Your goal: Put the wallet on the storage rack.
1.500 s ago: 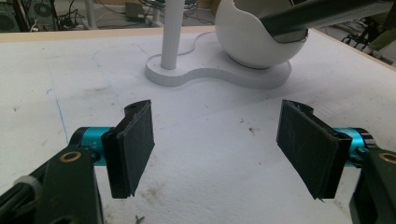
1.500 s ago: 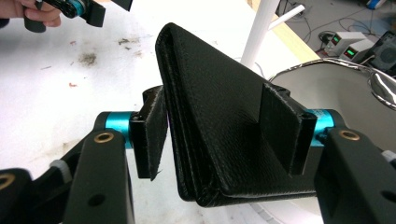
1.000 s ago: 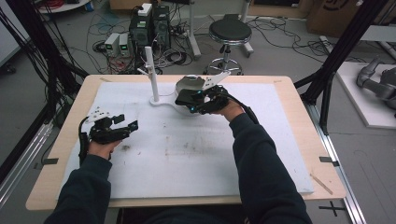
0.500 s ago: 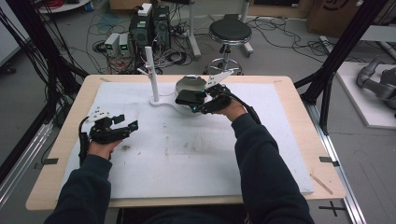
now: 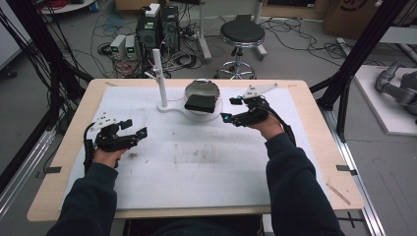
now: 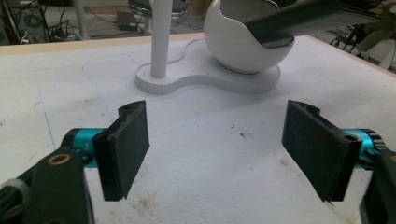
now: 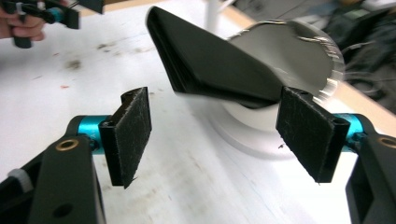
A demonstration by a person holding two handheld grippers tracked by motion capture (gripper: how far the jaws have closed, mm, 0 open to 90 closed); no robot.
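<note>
Left gripper (image 5: 133, 129) wide, low over the counter (image 5: 196, 167); right gripper (image 5: 231, 109) wide beside the bowl (image 5: 202, 109) holding a black case (image 5: 199, 103).

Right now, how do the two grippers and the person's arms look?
Both the left gripper and the right gripper have black bodies, turquoise metal collars and flat black jaws with rough pads. A grey three-cornered plate tops the right one. The sleeves are dark navy.
</note>
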